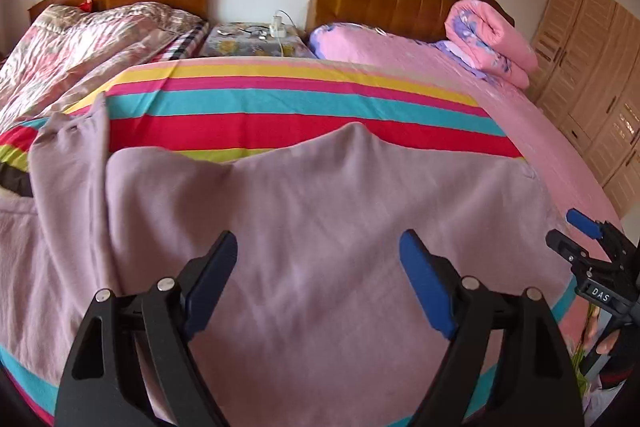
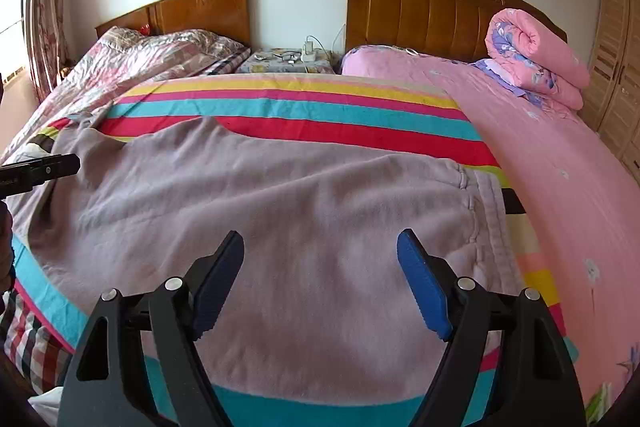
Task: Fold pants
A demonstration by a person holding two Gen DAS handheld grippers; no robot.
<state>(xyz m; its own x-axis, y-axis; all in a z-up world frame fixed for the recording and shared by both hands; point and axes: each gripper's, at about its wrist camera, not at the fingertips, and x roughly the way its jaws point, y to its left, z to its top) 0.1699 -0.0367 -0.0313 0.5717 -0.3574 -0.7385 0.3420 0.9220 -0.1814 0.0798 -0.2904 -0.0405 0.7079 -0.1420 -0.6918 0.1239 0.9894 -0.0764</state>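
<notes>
Mauve-grey pants (image 1: pixel 320 227) lie spread across a striped sheet (image 1: pixel 280 99) on the bed, their waistband (image 2: pixel 488 219) toward the right. One leg lies folded over at the left (image 1: pixel 68 163). My left gripper (image 1: pixel 318 267) hovers above the cloth, open, nothing between its blue pads. In the right wrist view my right gripper (image 2: pixel 320 267) is likewise open over the pants (image 2: pixel 280 207), holding nothing. The right gripper (image 1: pixel 580 231) also shows at the right edge of the left wrist view, with a hand below it. The left gripper's finger (image 2: pixel 44 169) pokes in at the left of the right wrist view.
A pink bedspread (image 2: pixel 560 167) with a rolled pink quilt (image 2: pixel 532 63) lies to the right. A second bed with a floral quilt (image 2: pixel 152 59) is at the left, a nightstand (image 2: pixel 288 63) between wooden headboards. Wardrobe doors (image 1: pixel 592 75) line the right wall.
</notes>
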